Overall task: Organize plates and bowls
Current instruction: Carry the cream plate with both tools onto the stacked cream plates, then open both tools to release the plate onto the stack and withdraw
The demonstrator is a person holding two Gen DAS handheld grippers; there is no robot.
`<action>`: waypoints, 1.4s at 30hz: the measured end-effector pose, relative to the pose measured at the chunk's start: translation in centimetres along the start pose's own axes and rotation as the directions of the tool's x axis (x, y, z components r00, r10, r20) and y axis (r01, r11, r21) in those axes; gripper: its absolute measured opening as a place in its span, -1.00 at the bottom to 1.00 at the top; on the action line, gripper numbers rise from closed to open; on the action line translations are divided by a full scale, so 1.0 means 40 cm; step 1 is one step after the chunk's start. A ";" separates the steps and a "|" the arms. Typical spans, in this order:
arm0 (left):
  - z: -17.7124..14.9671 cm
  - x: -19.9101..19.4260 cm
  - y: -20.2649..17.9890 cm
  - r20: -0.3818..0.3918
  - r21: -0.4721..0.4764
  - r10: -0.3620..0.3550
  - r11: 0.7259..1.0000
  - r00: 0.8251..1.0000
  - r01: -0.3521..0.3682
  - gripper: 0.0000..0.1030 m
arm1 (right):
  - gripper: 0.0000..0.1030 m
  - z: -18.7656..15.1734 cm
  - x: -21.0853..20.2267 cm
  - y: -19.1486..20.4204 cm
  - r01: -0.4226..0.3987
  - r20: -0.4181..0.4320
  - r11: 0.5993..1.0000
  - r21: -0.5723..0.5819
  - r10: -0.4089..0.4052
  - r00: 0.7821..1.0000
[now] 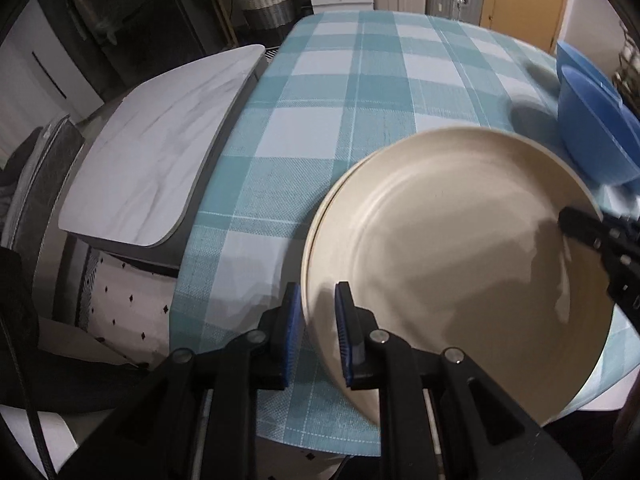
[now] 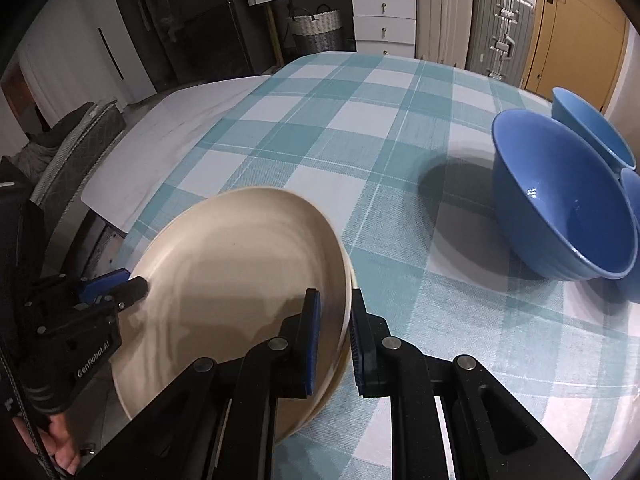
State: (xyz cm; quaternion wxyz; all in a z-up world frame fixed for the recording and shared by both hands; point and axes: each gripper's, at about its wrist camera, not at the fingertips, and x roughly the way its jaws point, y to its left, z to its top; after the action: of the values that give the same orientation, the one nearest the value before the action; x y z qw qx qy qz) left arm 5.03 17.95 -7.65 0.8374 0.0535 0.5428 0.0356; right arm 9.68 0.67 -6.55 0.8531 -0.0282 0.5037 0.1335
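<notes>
White lettering reading "GenRobot.AI" ran along the black body of the left claw [image 2: 138, 286], seen at the left edge of the right wrist view. No other text, number or sign was legible in either view; the items on the far shelves were too small and blurred to read.

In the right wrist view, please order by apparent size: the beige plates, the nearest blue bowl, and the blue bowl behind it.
1. beige plates: largest, though closest to the camera, held by both claws.
2. nearest blue bowl.
3. blue bowl behind it: smallest, but farther off and partly hidden, so the real difference between the bowls is unsure.
</notes>
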 end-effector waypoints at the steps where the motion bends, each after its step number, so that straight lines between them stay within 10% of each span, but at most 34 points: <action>1: -0.003 0.003 -0.002 -0.001 0.005 0.004 1.000 1.000 -0.004 -0.70 | -0.73 -0.002 -0.003 0.005 0.018 0.009 1.000 -0.021 -0.018 1.000; 17: -0.007 -0.004 0.029 -0.012 -0.089 -0.039 0.995 0.999 0.038 -0.69 | -0.54 -0.052 0.051 0.060 0.177 0.001 0.961 -0.210 -0.181 0.983; 27: -0.004 -0.009 0.037 -0.017 -0.087 -0.056 0.995 0.998 0.055 -0.67 | -0.53 -0.051 0.062 -0.044 -0.023 -0.063 0.999 0.032 0.025 0.998; 42: -0.029 0.008 0.041 0.047 -0.134 -0.130 0.982 0.990 0.135 -0.42 | -0.52 -0.037 -0.017 -0.035 -0.113 0.038 0.993 0.031 0.112 0.993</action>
State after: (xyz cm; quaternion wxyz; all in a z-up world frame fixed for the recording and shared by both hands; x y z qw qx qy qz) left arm 4.10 19.67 -8.21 0.8499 -0.0396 0.5253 0.0157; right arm 8.48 -1.09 -6.79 0.8534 0.0168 0.4911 0.1736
